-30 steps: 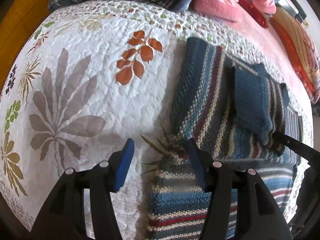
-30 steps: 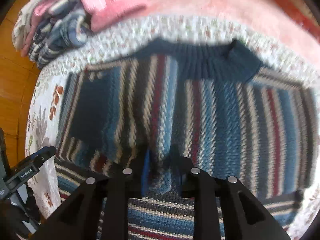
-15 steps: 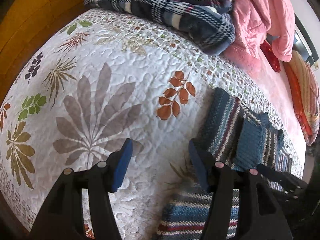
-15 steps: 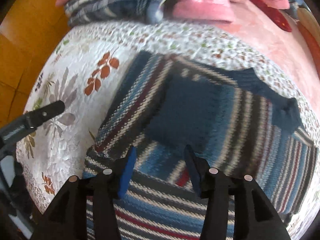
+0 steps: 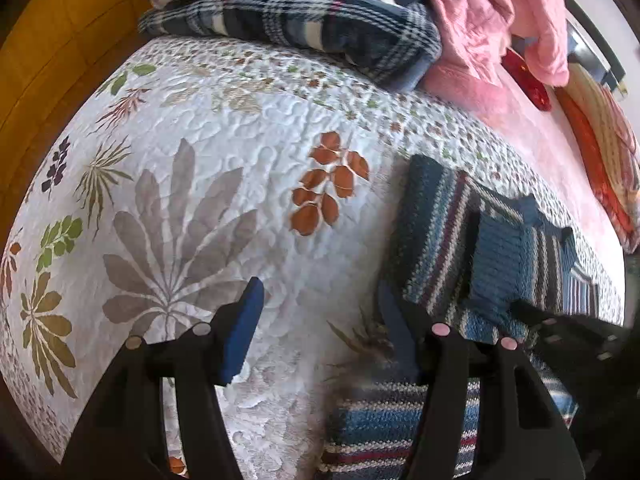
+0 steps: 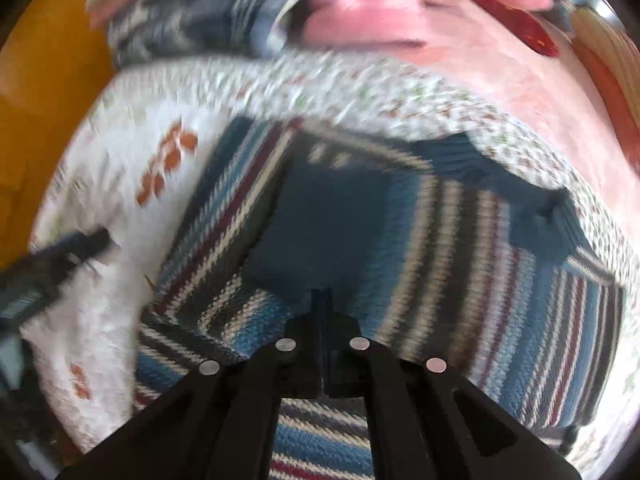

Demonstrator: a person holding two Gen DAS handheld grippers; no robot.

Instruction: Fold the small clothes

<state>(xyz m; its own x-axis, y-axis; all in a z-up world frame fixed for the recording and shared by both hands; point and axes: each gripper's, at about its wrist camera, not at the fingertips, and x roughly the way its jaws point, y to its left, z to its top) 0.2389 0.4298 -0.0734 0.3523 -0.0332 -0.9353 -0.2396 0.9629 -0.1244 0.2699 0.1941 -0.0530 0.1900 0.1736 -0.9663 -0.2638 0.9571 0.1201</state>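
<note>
A blue, white and maroon striped knit sweater lies flat on the floral quilt. One sleeve with a dark blue cuff is folded across its body. My left gripper is open over bare quilt, just left of the sweater's edge, with nothing between its blue pads. My right gripper is shut just above the sweater near the folded cuff; I see no cloth between its fingers. The right wrist view is blurred by motion. Each gripper shows at the edge of the other's view.
A folded plaid blanket and pink cloth are piled at the far end of the bed. A pink sheet and a red-orange pillow lie to the right. Wooden floor borders the bed on the left.
My right gripper let go of the sweater fabric it held a second ago, opened, and has now shut again. The left gripper stayed open and drifted slightly over the quilt.
</note>
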